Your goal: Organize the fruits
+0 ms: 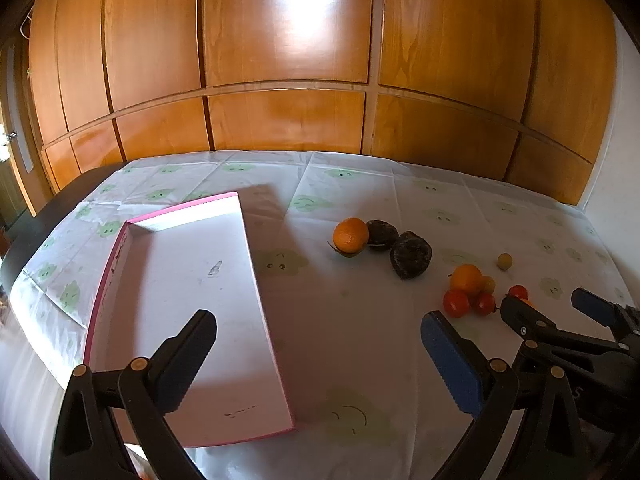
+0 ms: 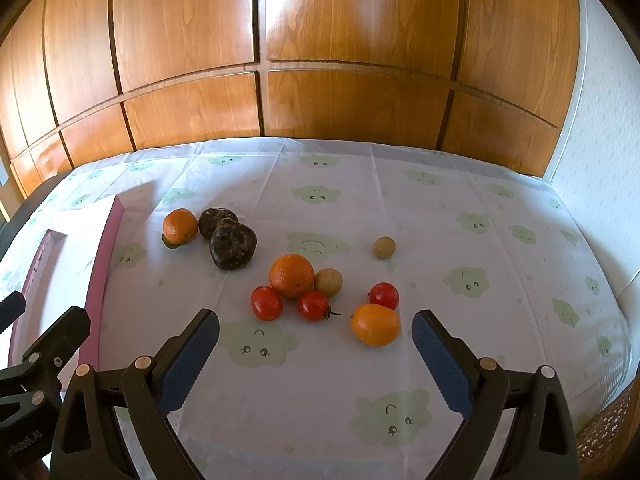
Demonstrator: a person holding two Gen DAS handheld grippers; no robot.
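Nothing in the box yet, so by my reading this job is right at the start. The table (image 2: 440,216), under its cloud-print cloth, carries everything. Biggest piece on it is the pink-rimmed box (image 1: 192,280), lying toward the left edge, and its white floor is completely bare.

Every fruit sits loose on the cloth, right of the box. Nearest the box's right wall: 2 dark wrinkled fruits (image 2: 233,249) touching each other, with a leafy orange (image 2: 180,226) pressed against the far one. Toward the middle, a bigger orange (image 2: 291,275) huddles with 2 red tomatoes (image 2: 267,302) and a tan round fruit (image 2: 328,282). Closest to the near edge, an oval orange fruit (image 2: 375,325) touches a 3rd tomato (image 2: 384,295). A 2nd tan fruit (image 2: 385,247) sits alone, farther back.

The left gripper (image 1: 318,332) hovers over the box's near corner, jaws spread, holding nothing. The right gripper (image 2: 316,334) hangs wide apart too, empty, with the oval fruit just ahead, near its right finger. 10 pieces left, I'd say.
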